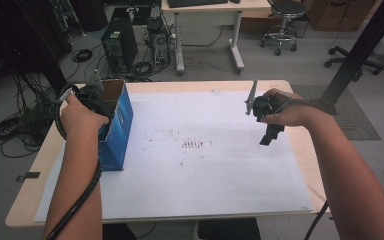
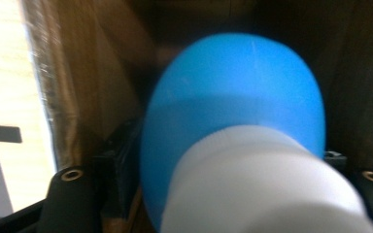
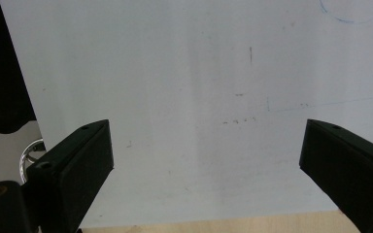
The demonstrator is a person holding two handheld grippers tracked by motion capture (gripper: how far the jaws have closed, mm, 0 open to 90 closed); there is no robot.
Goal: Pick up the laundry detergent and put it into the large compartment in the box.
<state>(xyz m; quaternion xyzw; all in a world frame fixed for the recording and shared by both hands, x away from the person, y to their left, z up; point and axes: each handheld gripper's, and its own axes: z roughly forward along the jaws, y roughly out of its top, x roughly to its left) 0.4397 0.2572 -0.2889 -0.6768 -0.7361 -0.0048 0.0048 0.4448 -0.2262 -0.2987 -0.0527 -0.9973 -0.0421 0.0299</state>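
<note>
Mostly blurred — blue-and-white object inside box

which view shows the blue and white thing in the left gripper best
The left gripper view: the blue and white object sits close up between that gripper's jaws, inside the cardboard box, though blurred. In the high view the left gripper reaches into the box, whose wall hides the object.

You're in a lab/office-type workroom: PC tower on the floor w/ cables coiled all over, a desk w/ keyboard behind, wheeled stool beside it, black rig post at right. Your wooden table has white paper taped over it.
</note>
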